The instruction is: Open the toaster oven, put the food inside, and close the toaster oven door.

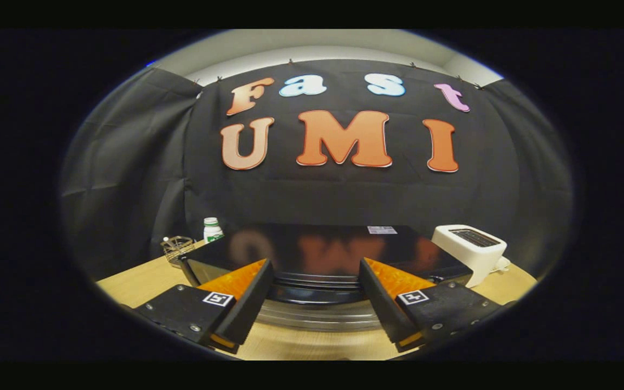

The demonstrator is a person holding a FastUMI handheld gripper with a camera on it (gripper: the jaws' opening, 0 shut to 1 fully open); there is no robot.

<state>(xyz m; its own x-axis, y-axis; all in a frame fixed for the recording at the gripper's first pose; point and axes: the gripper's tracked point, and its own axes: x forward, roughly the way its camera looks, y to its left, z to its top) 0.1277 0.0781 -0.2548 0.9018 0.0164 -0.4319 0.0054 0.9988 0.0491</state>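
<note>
1. My claw (pixel 316 290) has its fingers wide apart, holding nothing.
2. The black toaster oven (pixel 323 252) sits on the tabletop (pixel 138 284) just ahead; its upper front edge lies between the fingers.
3. A white toaster (pixel 470 250) stands near its right corner, and a wire basket (pixel 176 248) and a bottle (pixel 212 229) near its left.

The black, glossy oven (pixel 317 254) sits squarely on the wooden worktop (pixel 144 281), its flat top mirror-like, its front edge and silver handle bar low at the worktop's near side.

glossy black toaster oven (pixel 323 249) top; matt wood-look table (pixel 312 341); white plastic toaster (pixel 469 252).
</note>
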